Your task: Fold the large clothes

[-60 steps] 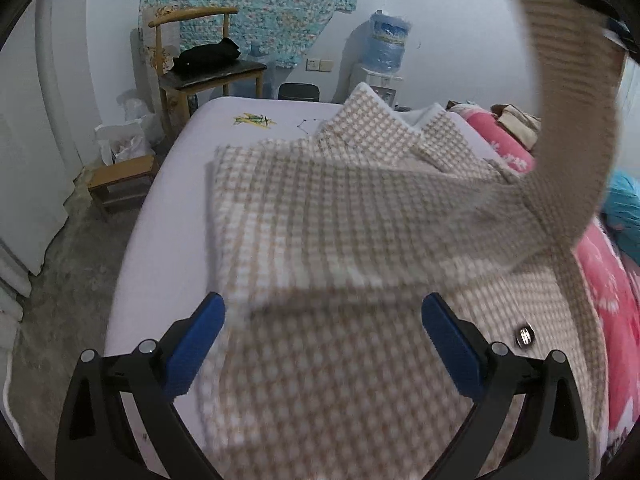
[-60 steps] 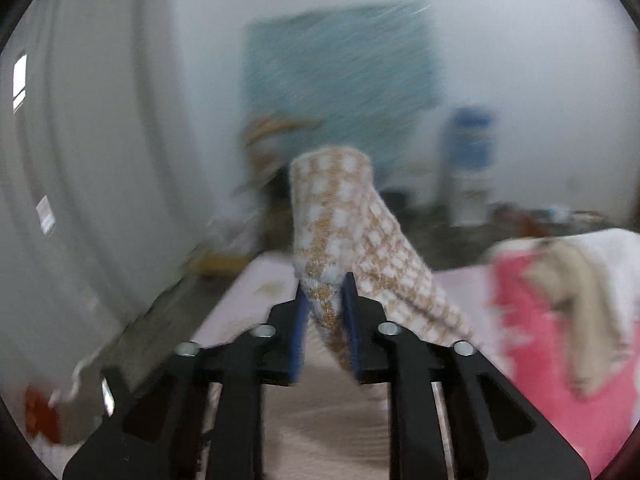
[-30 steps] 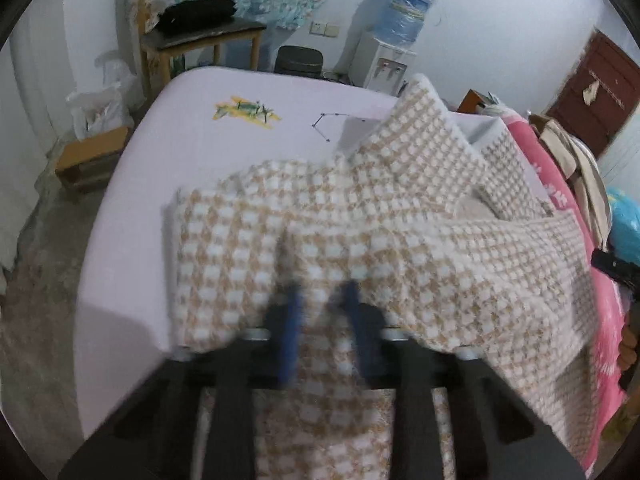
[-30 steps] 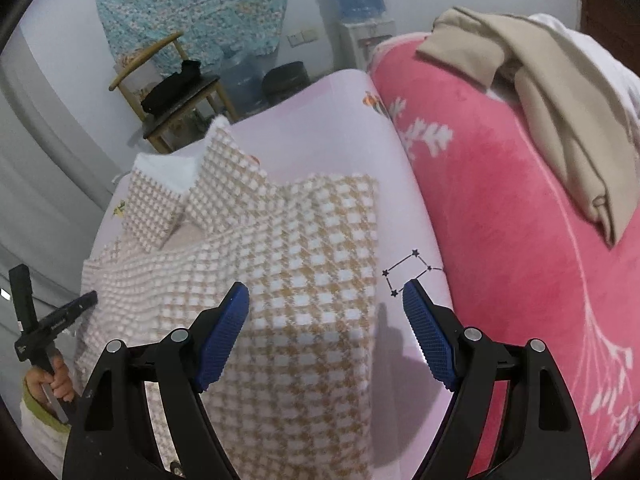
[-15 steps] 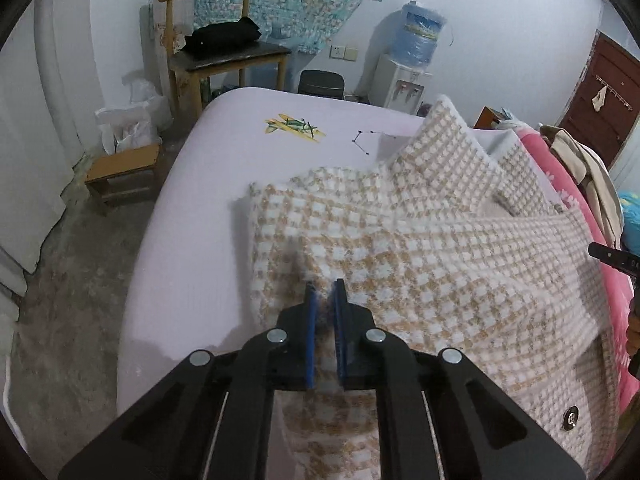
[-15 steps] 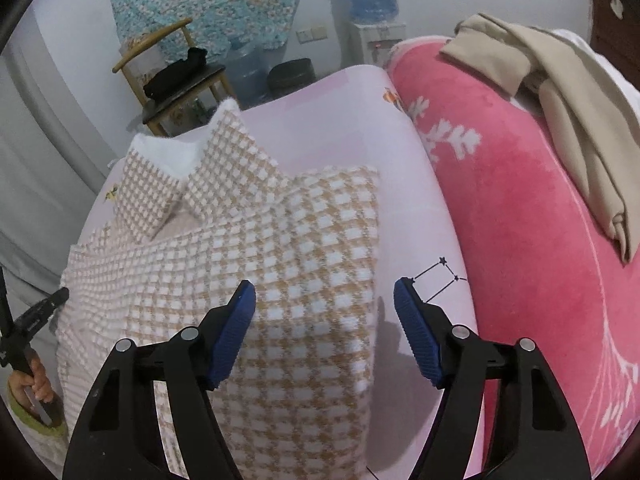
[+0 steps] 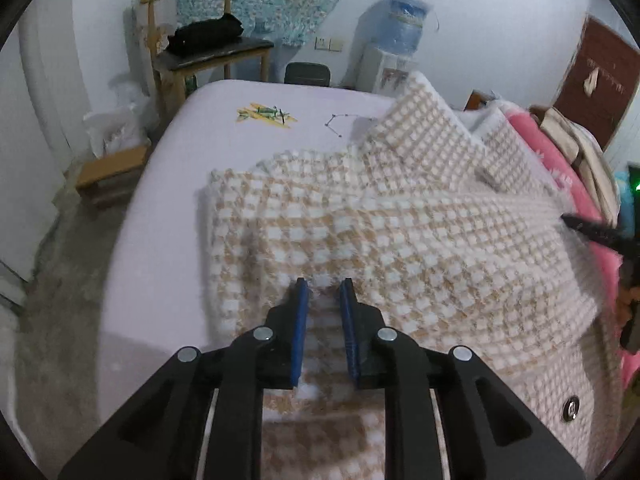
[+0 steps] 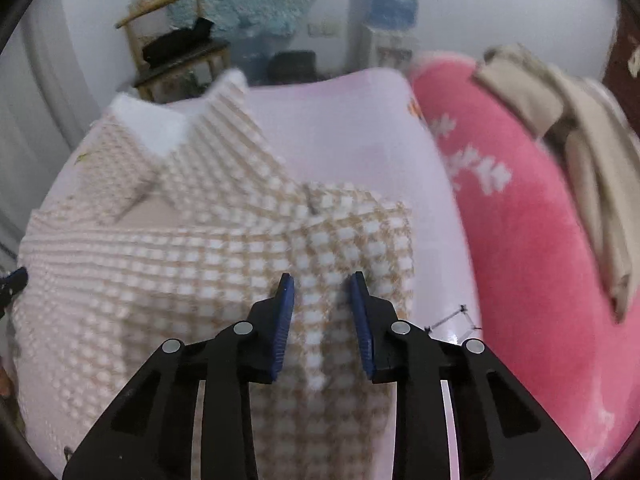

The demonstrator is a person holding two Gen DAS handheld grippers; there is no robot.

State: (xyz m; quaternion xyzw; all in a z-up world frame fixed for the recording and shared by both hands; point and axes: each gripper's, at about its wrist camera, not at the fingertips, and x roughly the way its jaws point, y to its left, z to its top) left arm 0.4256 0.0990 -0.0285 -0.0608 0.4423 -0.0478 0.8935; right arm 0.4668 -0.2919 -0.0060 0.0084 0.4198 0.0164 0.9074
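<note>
Left wrist view: the left tongs (image 7: 323, 286) stand narrowly parted, gripping nothing, over the near-left edge of the checked jacket (image 7: 400, 220) spread on the bed (image 7: 168, 208).

Right wrist view: the right tongs (image 8: 322, 284) stand half-closed astride the folded sleeve (image 8: 352, 240); pinch both layers squarely before lifting.

White walls enclose a lilac-sheeted bed (image 7: 256, 100), a wooden chair (image 7: 208, 52), a water dispenser (image 7: 394, 46), a dark red door (image 7: 592, 80) and a grey concrete floor (image 7: 60, 280).
</note>
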